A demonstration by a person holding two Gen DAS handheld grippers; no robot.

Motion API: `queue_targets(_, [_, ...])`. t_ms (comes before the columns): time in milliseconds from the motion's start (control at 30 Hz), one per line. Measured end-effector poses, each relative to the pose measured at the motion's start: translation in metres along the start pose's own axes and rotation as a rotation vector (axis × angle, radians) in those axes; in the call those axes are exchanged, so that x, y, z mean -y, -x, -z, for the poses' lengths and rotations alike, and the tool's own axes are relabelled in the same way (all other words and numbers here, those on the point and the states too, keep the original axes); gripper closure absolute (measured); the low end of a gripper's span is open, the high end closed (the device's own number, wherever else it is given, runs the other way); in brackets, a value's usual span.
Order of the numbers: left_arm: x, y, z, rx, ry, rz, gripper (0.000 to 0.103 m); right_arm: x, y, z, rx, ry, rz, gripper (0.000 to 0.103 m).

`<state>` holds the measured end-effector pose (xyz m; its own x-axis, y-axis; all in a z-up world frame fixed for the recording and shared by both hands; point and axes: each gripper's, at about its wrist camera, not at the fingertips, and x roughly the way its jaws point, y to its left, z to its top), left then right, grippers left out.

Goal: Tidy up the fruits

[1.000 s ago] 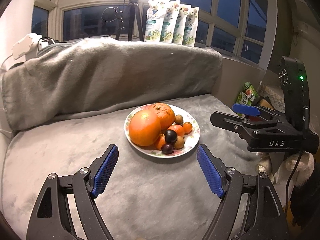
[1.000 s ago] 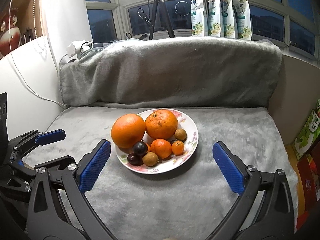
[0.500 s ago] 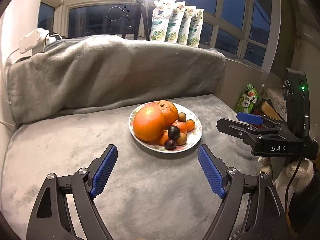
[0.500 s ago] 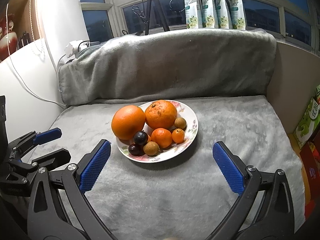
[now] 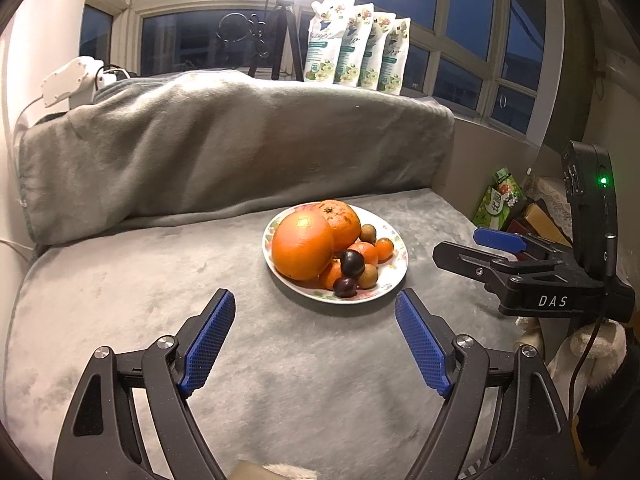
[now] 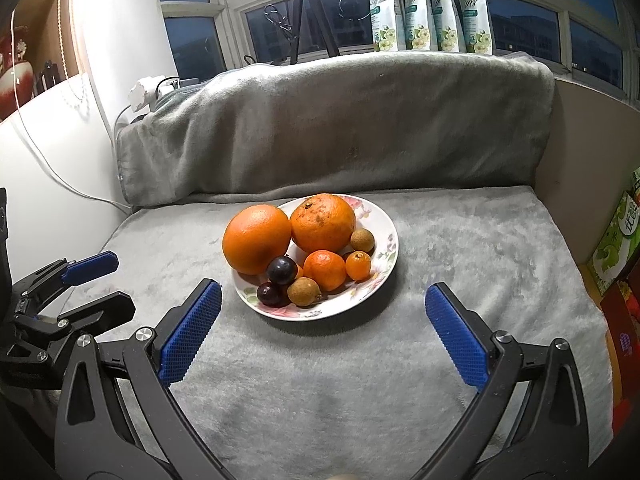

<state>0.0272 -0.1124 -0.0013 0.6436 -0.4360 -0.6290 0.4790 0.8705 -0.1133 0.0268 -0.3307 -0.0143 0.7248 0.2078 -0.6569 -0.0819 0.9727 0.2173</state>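
A floral white plate [image 5: 394, 266] [image 6: 386, 232] sits on the grey blanket and holds two large oranges [image 5: 303, 245] [image 6: 323, 223], small mandarins [image 6: 325, 270], dark plums [image 6: 282, 270] [image 5: 352, 263] and brown longans [image 6: 304, 291]. My left gripper [image 5: 316, 344] is open and empty, in front of the plate and apart from it. My right gripper [image 6: 320, 330] is open and empty, also just in front of the plate. The right gripper shows at the right of the left wrist view [image 5: 520, 264]; the left gripper shows at the left of the right wrist view [image 6: 68, 292].
A grey blanket [image 6: 360, 380] covers the flat surface and the raised back [image 5: 240, 136]. Pouches [image 5: 356, 58] and a tripod [image 6: 308, 12] stand on the window sill. Green boxes [image 6: 616, 248] sit past the right edge. A white wall [image 6: 52, 168] is at the left.
Both grippers have pulled back and away from the plate, so it looks smaller and farther off. Both stay open and empty. The fruit has not moved.
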Motion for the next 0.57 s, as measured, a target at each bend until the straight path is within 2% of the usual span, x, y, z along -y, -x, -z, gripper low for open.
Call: queue_targets(567, [-0.0002, 0.0034, 0.0029, 0.027, -0.010, -0.005, 0.020, 0.0041, -0.0100, 0.0046, -0.028, -0.014, -0.003, 0.000])
